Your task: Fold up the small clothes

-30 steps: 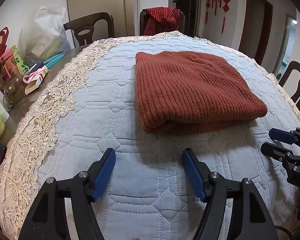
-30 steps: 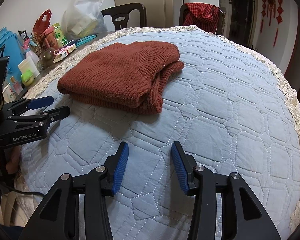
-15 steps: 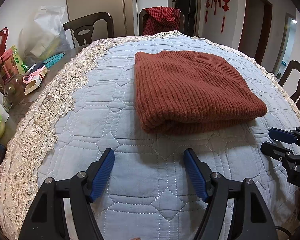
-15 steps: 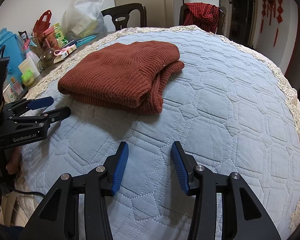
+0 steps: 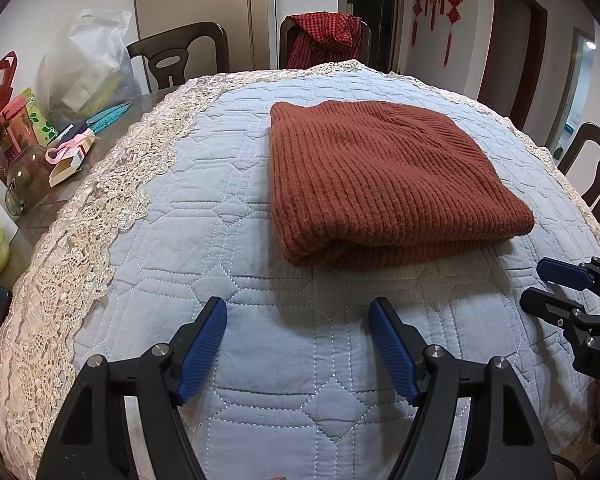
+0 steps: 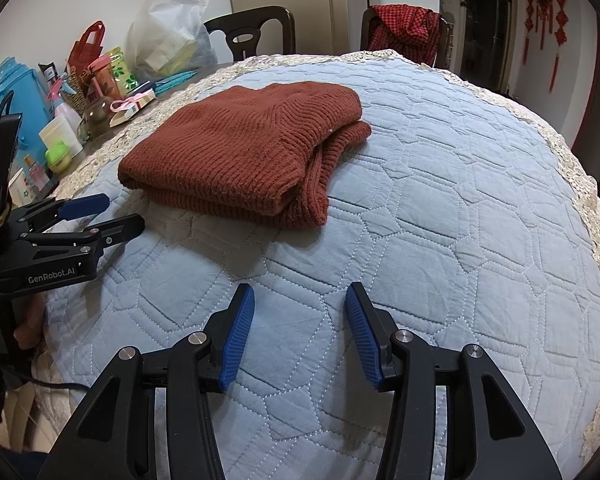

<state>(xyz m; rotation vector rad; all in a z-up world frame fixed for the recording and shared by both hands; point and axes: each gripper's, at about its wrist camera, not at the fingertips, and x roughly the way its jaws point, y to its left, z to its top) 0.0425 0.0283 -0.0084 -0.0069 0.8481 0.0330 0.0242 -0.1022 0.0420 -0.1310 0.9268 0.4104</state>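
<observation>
Lying folded into a thick, neat rectangle, the rust-red ribbed sweater [image 5: 384,184] rests on the quilted blue cloth [image 5: 236,240], just ahead of both tongs and touching neither. By the look of it, the folding of this piece is done: the layers stack squarely, one rounded fold faces the left tongs [image 5: 298,344], and the loose edges with a bit of sleeve show on the side toward the right tongs [image 6: 300,334]. Nothing unfolded is in sight on the cloth, so little seems left beyond perhaps setting it aside. Both tongs hang spread and empty over bare quilt, their blue pads having just widened a little, with nothing between them. Bags [image 5: 88,68] and jars crowd the table's edge off to the left, well apart from the sweater.
</observation>
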